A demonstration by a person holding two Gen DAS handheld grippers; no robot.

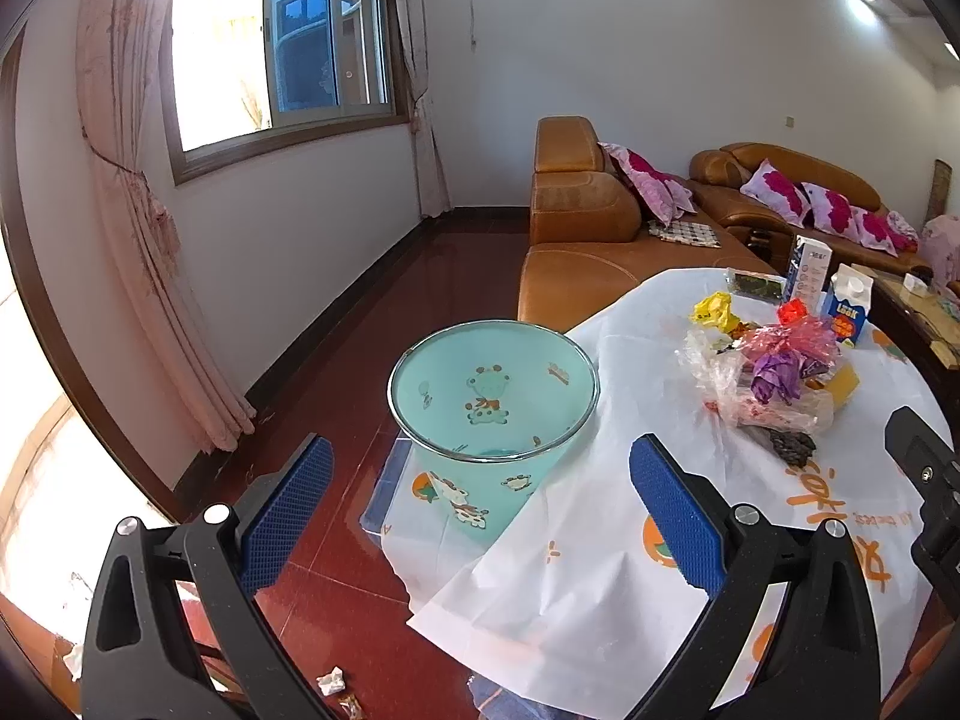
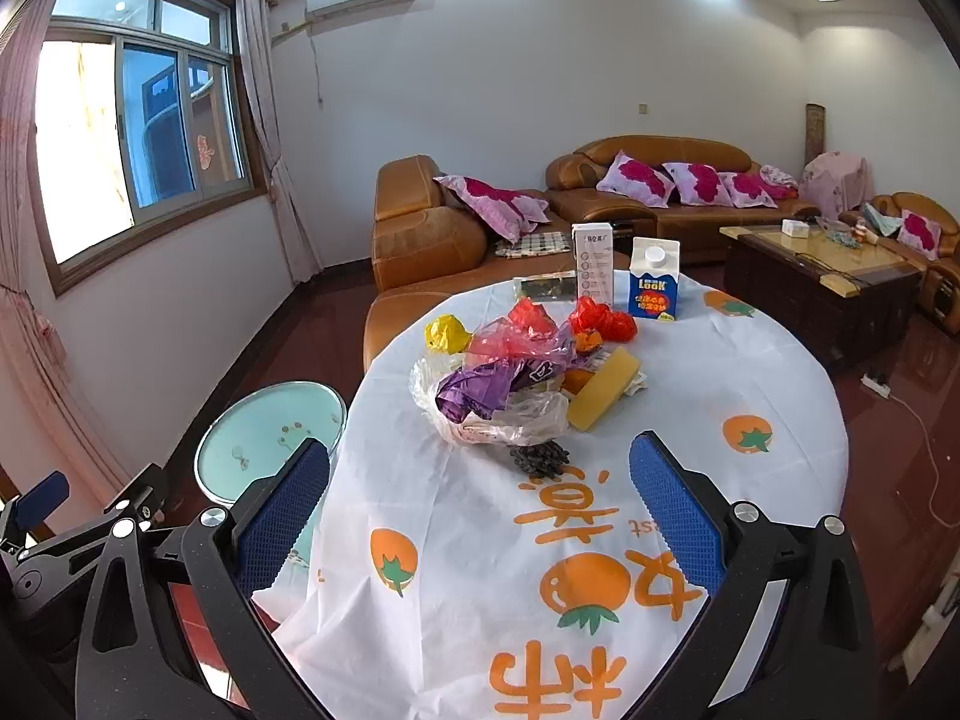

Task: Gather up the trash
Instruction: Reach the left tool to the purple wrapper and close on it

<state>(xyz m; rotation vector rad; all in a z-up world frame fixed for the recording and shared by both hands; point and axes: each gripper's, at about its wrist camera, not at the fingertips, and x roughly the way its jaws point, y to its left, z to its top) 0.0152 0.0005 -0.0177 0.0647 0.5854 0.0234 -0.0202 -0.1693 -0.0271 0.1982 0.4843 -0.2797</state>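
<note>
Both grippers hang wide apart and empty; the left gripper (image 1: pixel 480 504) frames the bin (image 1: pixel 492 414) at the centre of its view, and the right gripper (image 2: pixel 480 498) faces the table (image 2: pixel 780 372) with its white orange-printed cloth; nothing is gripped yet, so by my reading this is the very opening of the job, the approach before the first pick; the trash pile (image 2: pixel 510 378) sits in the middle of the right view, well apart from both sets of blue pads; the bin stands on the floor just beside the table's left edge, lower left in that view; counting now: one bin, two cartons upright at the far edge, a white one (image 2: pixel 593 264) and a blue one (image 2: pixel 654 285), one yellow sponge (image 2: pixel 603 390), one dark clump (image 2: pixel 540 459) nearest the gripper, several crumpled bags tangled too tightly to count; the next move likely calls for reaching forward, closing on one soft piece, then carrying it left over the bin's rim.
</note>
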